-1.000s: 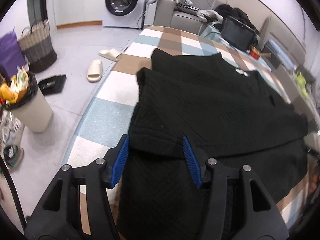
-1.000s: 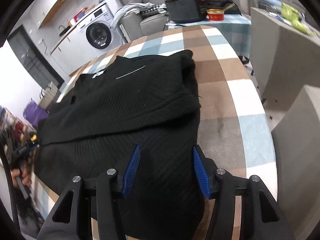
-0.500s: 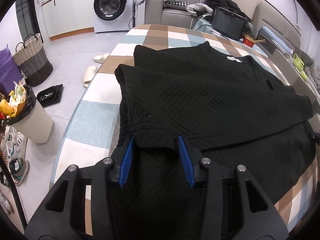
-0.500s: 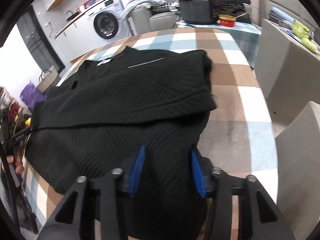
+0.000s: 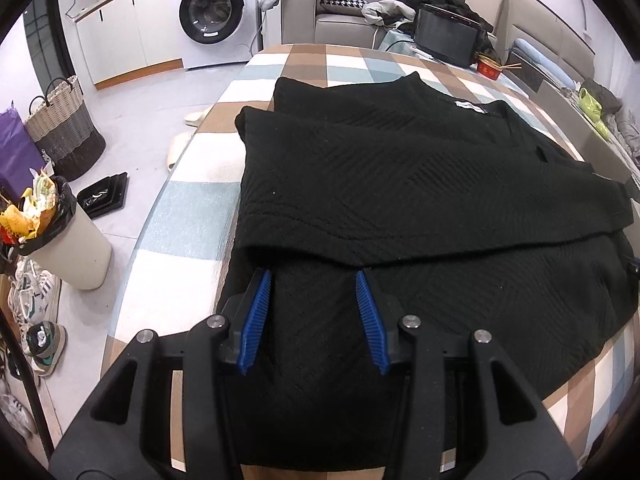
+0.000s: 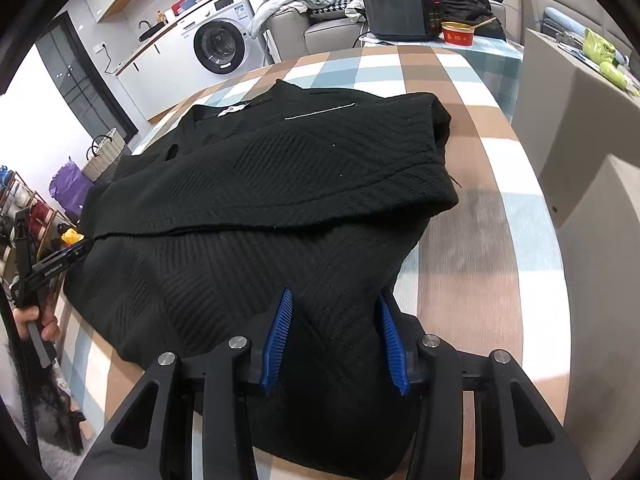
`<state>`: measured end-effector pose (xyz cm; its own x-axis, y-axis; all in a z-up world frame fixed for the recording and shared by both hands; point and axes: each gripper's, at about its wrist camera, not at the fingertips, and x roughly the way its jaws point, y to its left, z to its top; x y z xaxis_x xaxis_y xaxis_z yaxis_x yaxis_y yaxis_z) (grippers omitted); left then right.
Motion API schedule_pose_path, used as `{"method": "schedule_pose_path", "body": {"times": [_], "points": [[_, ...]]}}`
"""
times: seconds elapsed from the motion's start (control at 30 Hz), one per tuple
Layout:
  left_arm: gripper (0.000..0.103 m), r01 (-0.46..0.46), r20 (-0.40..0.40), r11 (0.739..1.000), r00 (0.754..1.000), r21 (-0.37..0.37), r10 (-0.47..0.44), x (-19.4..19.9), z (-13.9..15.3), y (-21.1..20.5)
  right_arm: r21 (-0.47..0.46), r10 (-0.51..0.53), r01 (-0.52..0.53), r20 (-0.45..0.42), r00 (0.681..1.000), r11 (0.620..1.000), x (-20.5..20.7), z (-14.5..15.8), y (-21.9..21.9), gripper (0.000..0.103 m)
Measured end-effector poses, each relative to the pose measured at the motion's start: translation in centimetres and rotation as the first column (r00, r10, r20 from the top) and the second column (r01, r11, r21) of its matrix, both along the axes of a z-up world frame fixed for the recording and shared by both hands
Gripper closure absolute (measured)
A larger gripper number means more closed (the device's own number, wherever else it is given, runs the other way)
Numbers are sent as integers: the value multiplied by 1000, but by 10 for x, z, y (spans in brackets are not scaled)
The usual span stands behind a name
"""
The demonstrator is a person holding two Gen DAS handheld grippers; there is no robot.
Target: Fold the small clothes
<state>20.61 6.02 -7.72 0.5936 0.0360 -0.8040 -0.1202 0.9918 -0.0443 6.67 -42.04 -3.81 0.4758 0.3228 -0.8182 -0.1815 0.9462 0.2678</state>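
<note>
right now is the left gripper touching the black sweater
Touching. In the left wrist view the left gripper has a raised bunch of the black sweater filling the space between its blue pads, fabric against both, near the garment's near edge.

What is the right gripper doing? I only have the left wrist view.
Observer: The right gripper is at the near hem of the black sweater. A raised ridge of knit fills the gap between its blue pads.
Operator: What's on the table on that side?
Observer: Bare checked tablecloth with a dark smudge beside the sweater.
Operator: And the fold's right end?
Observer: The upper layer's corner juts slightly past the lower layer's edge.
</note>
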Motion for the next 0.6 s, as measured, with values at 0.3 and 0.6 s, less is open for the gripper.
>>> {"method": "schedule_pose_path", "body": {"times": [0.3,0.6], "points": [[62,-43,26,994,999,-100,46,-10,13,18,81,-136,134,20,991,988,0,17,-30,53],[53,-65,57,967,995,-246,81,-21,33,36,229,-137,124,42,990,965,1,34,-36,43]]}}
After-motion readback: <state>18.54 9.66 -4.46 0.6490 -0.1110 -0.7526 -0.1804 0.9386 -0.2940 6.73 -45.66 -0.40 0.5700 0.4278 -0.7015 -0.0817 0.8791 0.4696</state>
